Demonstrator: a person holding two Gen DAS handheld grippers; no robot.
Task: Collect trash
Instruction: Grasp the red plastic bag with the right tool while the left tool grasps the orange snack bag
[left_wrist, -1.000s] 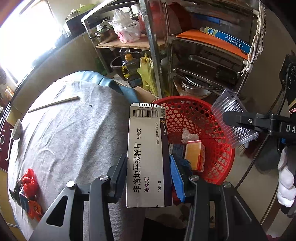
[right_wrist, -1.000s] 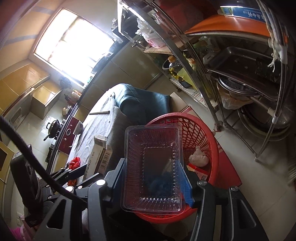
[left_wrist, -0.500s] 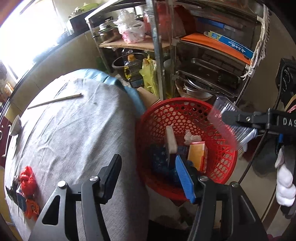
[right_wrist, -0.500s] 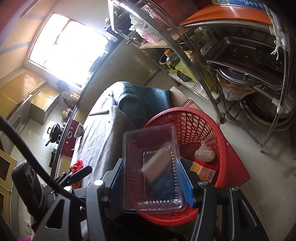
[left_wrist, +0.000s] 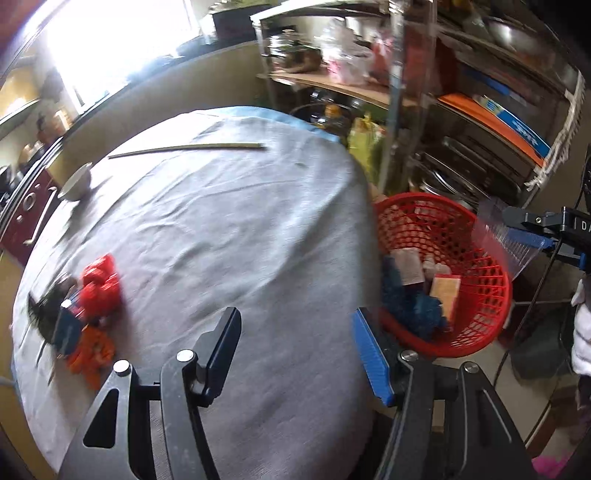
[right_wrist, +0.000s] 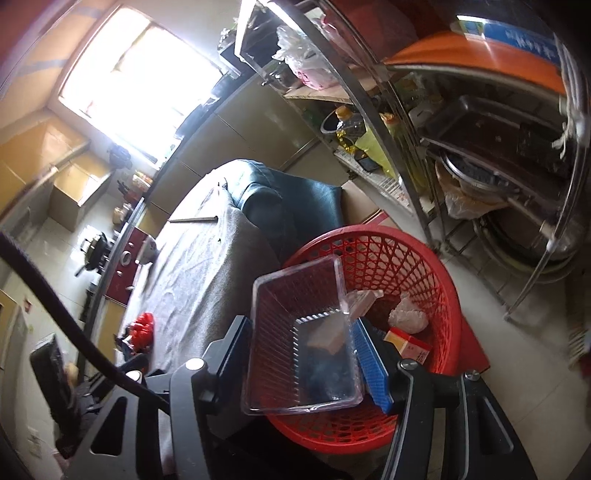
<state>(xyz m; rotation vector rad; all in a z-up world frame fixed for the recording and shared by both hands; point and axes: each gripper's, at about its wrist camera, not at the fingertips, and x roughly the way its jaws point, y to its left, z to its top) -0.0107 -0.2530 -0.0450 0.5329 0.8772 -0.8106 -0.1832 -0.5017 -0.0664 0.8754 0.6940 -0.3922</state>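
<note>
A red mesh basket (left_wrist: 487, 280) stands on the floor beside the grey-clothed table (left_wrist: 221, 229); it also shows in the right wrist view (right_wrist: 413, 258). It holds a white medicine box (left_wrist: 408, 266), an orange box (left_wrist: 445, 291), blue stuff and crumpled tissue (right_wrist: 406, 315). My left gripper (left_wrist: 295, 341) is open and empty over the table's edge. My right gripper (right_wrist: 301, 345) is shut on a clear plastic tray (right_wrist: 299, 332), held over the basket. The tray also shows in the left wrist view (left_wrist: 498, 240).
Red and orange wrappers (left_wrist: 98, 288) with dark scraps lie at the table's left. A chopstick (left_wrist: 184, 148) and a white bowl (left_wrist: 75, 181) lie at the far side. A metal rack (right_wrist: 480, 122) with pots and bottles stands behind the basket.
My left gripper opened and dropped the white medicine box into the basket, then swung left over the table. My right gripper keeps the clear tray over the basket.
</note>
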